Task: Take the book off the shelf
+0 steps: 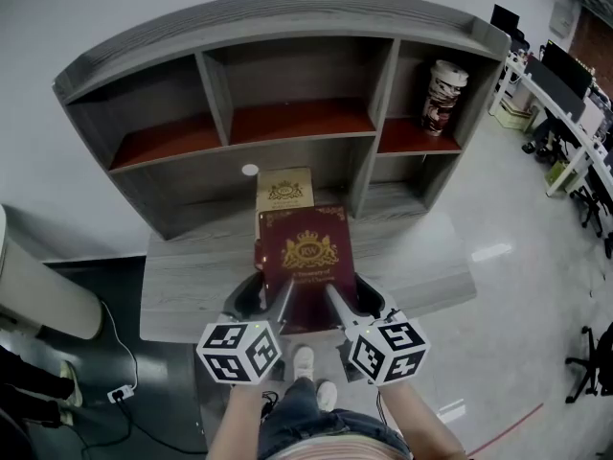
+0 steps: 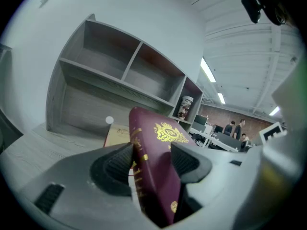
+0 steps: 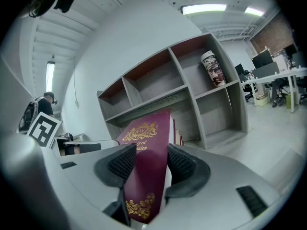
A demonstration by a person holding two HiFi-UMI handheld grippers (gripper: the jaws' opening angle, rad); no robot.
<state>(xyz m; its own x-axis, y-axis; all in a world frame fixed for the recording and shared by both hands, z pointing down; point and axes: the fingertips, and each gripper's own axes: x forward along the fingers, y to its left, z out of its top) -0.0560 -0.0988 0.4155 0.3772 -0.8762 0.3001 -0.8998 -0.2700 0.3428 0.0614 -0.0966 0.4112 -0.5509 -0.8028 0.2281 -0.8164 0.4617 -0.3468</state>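
Observation:
A maroon book [image 1: 305, 253] with a gold crest hangs tilted over the grey table [image 1: 192, 281], in front of the grey shelf unit [image 1: 287, 22]. My left gripper [image 1: 271, 300] holds its near left corner and my right gripper [image 1: 342, 302] its near right corner. In the left gripper view the book [image 2: 165, 138] stands on edge between the jaws, and the left gripper [image 2: 152, 163] is shut on it. In the right gripper view both pads press on the book [image 3: 146, 140], so the right gripper [image 3: 147, 163] is shut on it too.
A tan book [image 1: 284, 190] lies flat on the table under the shelf, beside a small white disc [image 1: 250, 170]. A printed cup [image 1: 443, 94] stands in the shelf's upper right compartment. Office desks with monitors [image 1: 565, 89] stand at the far right. People [image 2: 236, 128] show far off.

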